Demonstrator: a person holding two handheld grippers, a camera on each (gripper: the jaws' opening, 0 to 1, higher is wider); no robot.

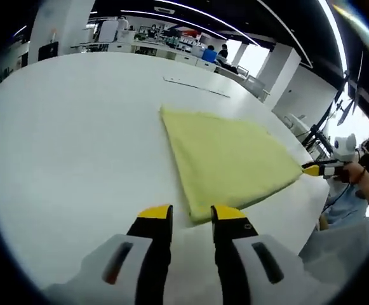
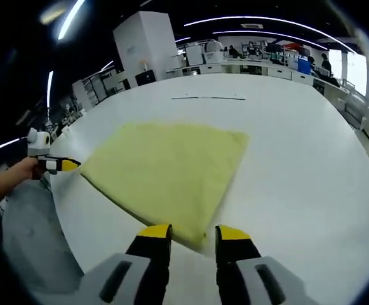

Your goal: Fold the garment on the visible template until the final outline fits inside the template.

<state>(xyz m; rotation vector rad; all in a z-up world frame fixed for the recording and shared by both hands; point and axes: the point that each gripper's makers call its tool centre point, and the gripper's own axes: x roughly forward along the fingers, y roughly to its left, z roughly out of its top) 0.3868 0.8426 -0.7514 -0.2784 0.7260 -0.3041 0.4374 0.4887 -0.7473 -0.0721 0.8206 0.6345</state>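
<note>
Yellow cloth flat on the white table, both of our grippers at its near corners

We've got the yellow garment [image 1: 232, 159] lying flat near the table's [image 1: 76, 140] near edge. Our left gripper [image 1: 192, 216] sits right at one corner, jaws a narrow gap apart with nothing pinched yet. Our right gripper [image 2: 194, 234] is at the other corner, same narrow gap, holding nothing. A thin dark line [image 2: 208, 98] runs across the table toward its far edge.
</note>
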